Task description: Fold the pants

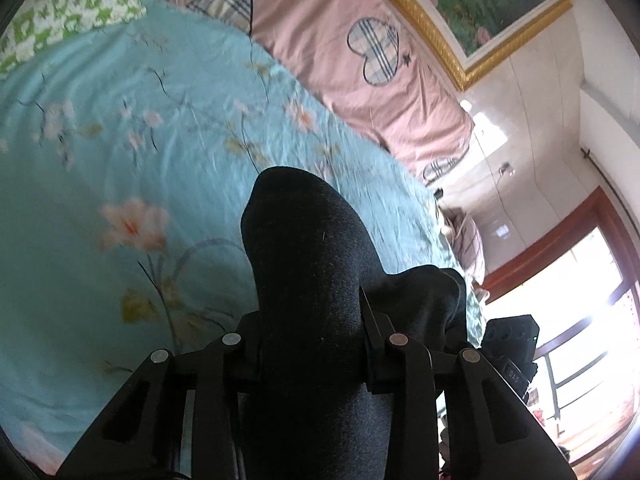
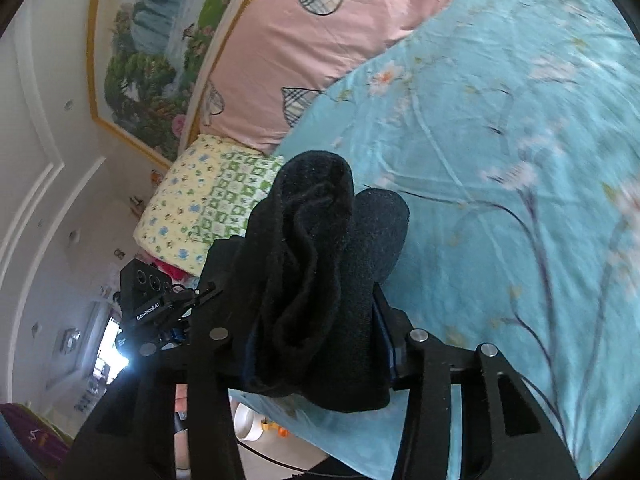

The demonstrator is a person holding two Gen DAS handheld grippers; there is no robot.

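Observation:
Black fleece pants [image 1: 312,264] are bunched between the fingers of my left gripper [image 1: 312,320], which is shut on them and holds them above the bed. In the right wrist view another bunched part of the same pants [image 2: 316,280] sits between the fingers of my right gripper [image 2: 316,320], which is shut on it. The cloth hides both pairs of fingertips. The other gripper's camera body shows at the right edge of the left view [image 1: 512,340] and at the left of the right view [image 2: 144,292].
A light blue floral bedsheet [image 1: 120,160] covers the bed below. A pink quilt with plaid hearts [image 1: 360,40] lies along the wall under a gold-framed picture [image 1: 480,8]. A green-and-yellow pillow [image 2: 200,200] lies at the bed's end. A window [image 1: 580,300] is at the right.

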